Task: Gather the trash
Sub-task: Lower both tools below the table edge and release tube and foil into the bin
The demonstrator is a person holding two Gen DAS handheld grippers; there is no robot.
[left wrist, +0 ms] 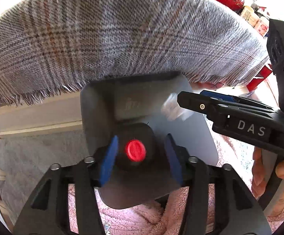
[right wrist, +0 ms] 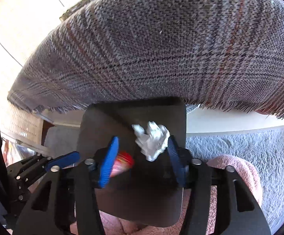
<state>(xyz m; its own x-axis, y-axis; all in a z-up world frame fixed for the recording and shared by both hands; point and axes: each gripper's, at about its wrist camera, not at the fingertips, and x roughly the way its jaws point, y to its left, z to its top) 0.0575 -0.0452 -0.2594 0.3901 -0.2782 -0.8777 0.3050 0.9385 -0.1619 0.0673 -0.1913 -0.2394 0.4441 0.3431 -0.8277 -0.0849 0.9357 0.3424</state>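
— Two grippers meet over one gray dustpan [left wrist: 149, 105], held just under the fringe of the plaid cloth [left wrist: 122, 35] on the table.
— What does the left gripper [left wrist: 140, 152] do?
— Its blue fingers straddle the dustpan's black handle with the red cap [left wrist: 135, 150]; whether they truly pinch it cannot be told, since a gap shows on both sides.
— And the right gripper [right wrist: 142, 156]?
— Its fingers stand spread, and a crumpled white paper [right wrist: 151, 139] sits by the finger at 3 o'clock, over the pan; blurred, so perhaps dropping.
— How far along is the work?
— That scrap seems as good as collected. Beyond the cloth at 1 o'clock the left view shows a cluttered tabletop, so more may remain; emptying the pan is likely still ahead.
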